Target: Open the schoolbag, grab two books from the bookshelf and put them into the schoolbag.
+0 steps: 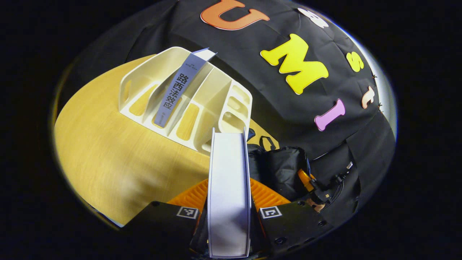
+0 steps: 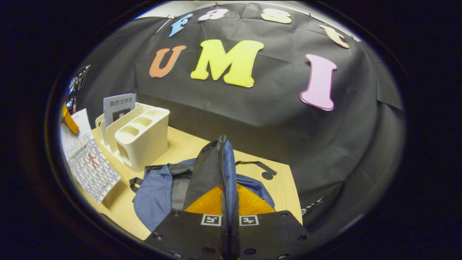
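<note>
My left gripper is shut on a white book, held edge-up in the left gripper view, just in front of the cream bookshelf. A grey book still leans in one of the shelf's slots. The dark schoolbag lies to the right of the held book. In the right gripper view my right gripper is shut on the schoolbag's zipped flap and holds it raised above the blue and black schoolbag. The held book shows its patterned cover at the far left.
The bookshelf stands on the wooden table left of the bag, with the grey book in a rear slot. A black strap loop lies on the table behind the bag. The black cloth wall closes off the back.
</note>
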Motion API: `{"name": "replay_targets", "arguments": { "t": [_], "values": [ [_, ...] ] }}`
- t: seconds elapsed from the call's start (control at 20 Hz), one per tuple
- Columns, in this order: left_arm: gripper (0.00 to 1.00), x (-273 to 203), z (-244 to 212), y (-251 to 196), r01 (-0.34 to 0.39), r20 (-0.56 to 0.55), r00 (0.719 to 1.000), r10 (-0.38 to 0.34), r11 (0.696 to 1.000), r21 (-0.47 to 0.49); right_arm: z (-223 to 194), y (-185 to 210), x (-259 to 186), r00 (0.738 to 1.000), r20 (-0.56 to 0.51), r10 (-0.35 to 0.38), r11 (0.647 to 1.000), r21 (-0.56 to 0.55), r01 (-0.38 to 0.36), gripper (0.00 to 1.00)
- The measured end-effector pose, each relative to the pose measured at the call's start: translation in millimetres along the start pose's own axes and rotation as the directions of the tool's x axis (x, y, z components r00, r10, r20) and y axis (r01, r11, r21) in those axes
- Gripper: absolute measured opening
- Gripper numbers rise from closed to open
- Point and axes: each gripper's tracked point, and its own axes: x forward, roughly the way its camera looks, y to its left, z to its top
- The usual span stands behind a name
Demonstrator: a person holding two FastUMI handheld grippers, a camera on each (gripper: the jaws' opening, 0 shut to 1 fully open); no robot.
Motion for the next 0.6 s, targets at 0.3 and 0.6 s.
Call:
{"name": "replay_targets", "arguments": {
  "t": [0.3,0.6],
  "values": [
    [0.48,48.8,-5.4,-44.5,0.179,0.061,0.983,-0.171,0.971,-0.160,21.2,-2.6,-4.2,1.000,0.004,0.000,1.000,0.014,0.000,0.03],
    [0.48,125.4,-14.9,-65.1,0.233,0.114,0.972,-0.207,0.925,-0.302,45.4,-1.6,-12.0,0.999,0.050,0.005,1.000,0.003,-0.005,0.03]
  ]
}}
